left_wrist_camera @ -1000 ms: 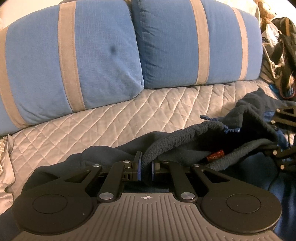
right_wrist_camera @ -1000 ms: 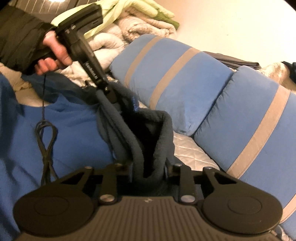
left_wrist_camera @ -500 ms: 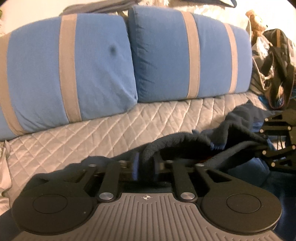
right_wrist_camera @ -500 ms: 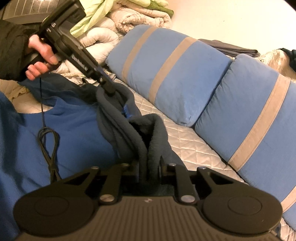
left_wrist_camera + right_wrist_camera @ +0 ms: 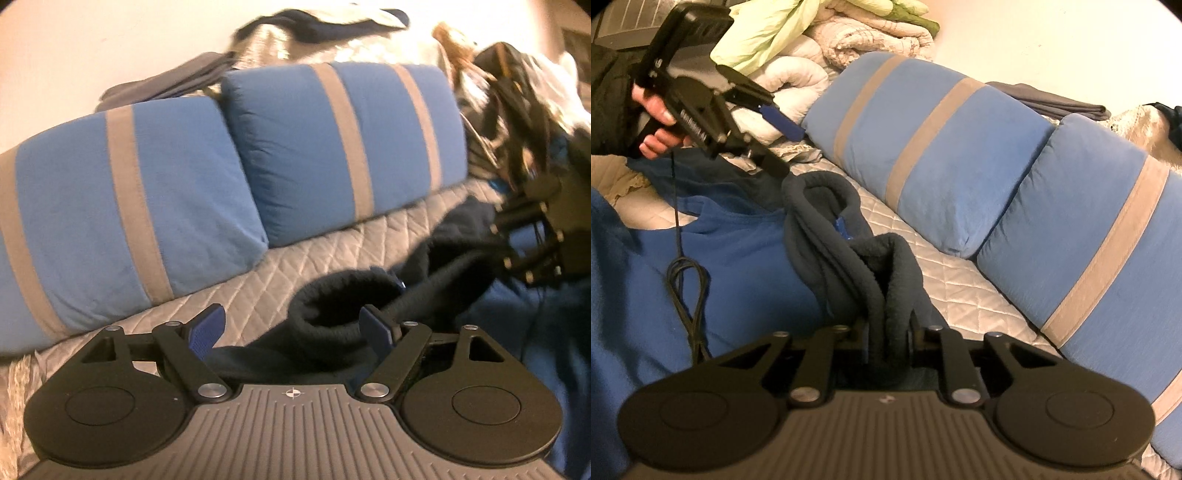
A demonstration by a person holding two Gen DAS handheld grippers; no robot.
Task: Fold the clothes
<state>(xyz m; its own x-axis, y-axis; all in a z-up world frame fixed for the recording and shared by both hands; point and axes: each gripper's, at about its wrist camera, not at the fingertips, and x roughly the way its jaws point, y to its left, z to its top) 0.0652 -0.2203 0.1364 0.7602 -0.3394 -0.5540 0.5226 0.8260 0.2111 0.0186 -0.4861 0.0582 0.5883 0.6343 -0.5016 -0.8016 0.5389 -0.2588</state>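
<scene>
Left tool (image 5: 293, 326) spread wide, gripping nothing, above dark fleece (image 5: 849, 254). Right tool (image 5: 888, 339) clamped on fleece fold, over quilted bed (image 5: 964, 291).

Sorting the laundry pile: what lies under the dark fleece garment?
Under the dark fleece garment lie a bright blue garment on one side and the quilted cover on the other; directly beneath it is covered.
</scene>
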